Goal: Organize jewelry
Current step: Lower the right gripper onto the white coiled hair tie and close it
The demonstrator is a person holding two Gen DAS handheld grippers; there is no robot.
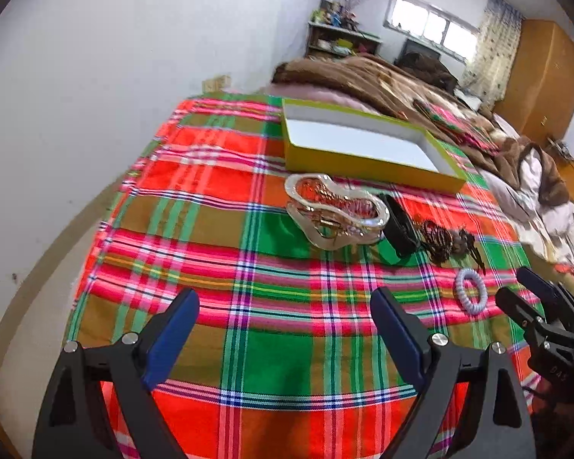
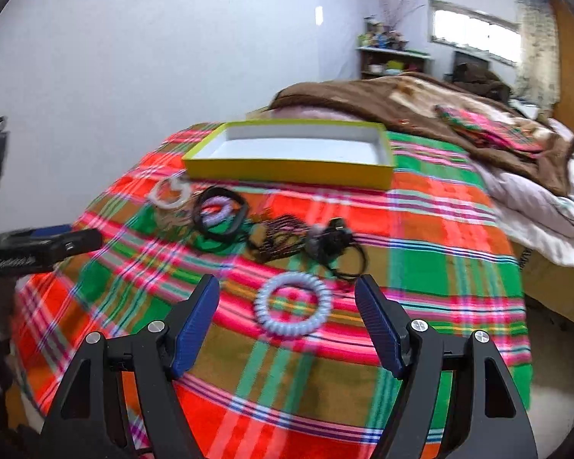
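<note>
The right gripper [image 2: 287, 319], blue pads spread wide, is being lined up around the pale blue coiled hair ring [image 2: 292, 308] on the near plaid cloth [image 2: 440, 237]. A level, centred pinch is advised; the left gripper [image 1: 285, 329] is gaping, empty. The yellow tray [image 2: 287, 166] is waiting far.

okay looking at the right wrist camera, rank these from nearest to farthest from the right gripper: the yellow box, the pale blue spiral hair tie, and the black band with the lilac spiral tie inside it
1. Pale blue spiral hair tie: just ahead of the right gripper, between its open fingers.
2. Black band ringing the lilac tie: farther out, to the left.
3. Yellow box: farthest, across the plaid cloth.
</note>
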